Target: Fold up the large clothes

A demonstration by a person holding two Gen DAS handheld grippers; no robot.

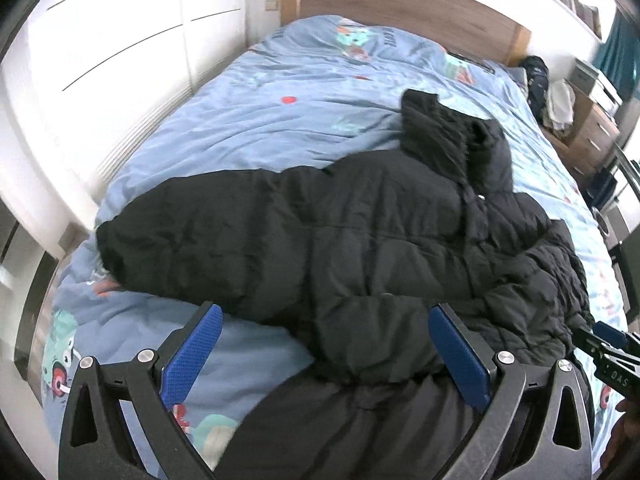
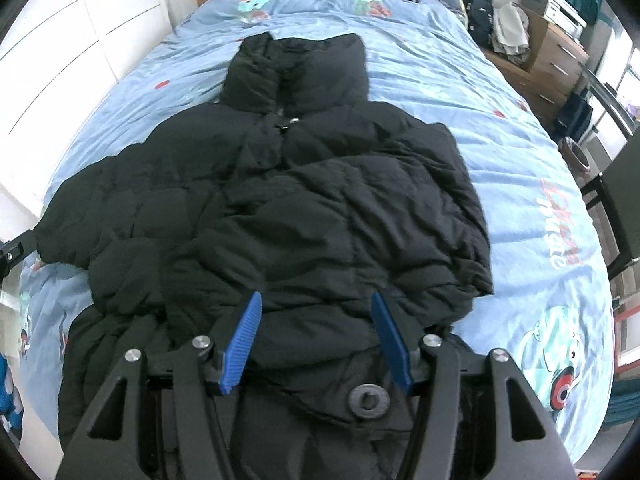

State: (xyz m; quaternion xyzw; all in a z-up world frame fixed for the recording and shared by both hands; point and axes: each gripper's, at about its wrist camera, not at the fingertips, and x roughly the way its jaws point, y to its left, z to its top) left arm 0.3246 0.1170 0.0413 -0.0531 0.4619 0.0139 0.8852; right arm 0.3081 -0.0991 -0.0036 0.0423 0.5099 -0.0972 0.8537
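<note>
A black puffer jacket [image 2: 280,208] lies spread front-up on the bed, over a light blue duvet [image 2: 500,152] printed with cartoon figures. Taking the jacket as the landmark: its hood [image 2: 296,72] points toward the wooden headboard [image 1: 400,4], its hem lies nearest the cameras, and one sleeve [image 1: 208,232] stretches out toward the white wardrobe [image 1: 120,40] side of the bed. The other sleeve appears folded in over the chest, leaving a rumpled ridge across the front. The left claw [image 1: 324,344] hovers over the jacket's lower edge on the outstretched-sleeve side, its blue pads [image 1: 192,356] spread wide with nothing between them but the fabric below. The right claw [image 2: 316,340] sits above the middle of the hem, jaws likewise parted and holding nothing; a round black snap [image 2: 368,398] shows on the hem just beneath it. Whether either claw touches the cloth cannot be told. Beyond the jacket, beside the headboard, a dark backpack [image 2: 478,8] rests next to a wooden chest of drawers [image 2: 556,60].
</note>
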